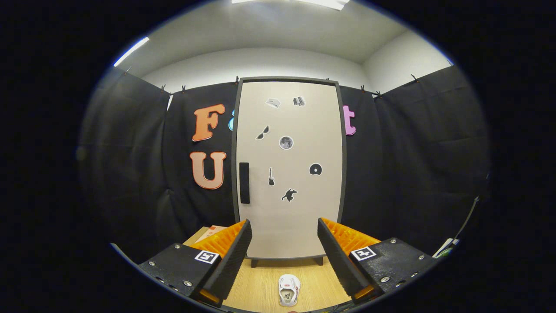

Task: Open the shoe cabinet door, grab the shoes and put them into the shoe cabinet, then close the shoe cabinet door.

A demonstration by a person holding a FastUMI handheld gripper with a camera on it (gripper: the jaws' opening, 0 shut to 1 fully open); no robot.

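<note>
Hovering wide open and empty, jaws (284,256) flank a small white shoe (289,290) lying on the wooden worktop (260,282) before the closed beige dark-framed shoe cabinet (289,174).

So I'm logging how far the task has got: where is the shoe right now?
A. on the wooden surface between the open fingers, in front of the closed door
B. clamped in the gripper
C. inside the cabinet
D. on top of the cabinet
A: the shoe lies on the wooden surface between the fingers of the open gripper, untouched by them, ahead of the shoe cabinet whose door is shut.
</note>
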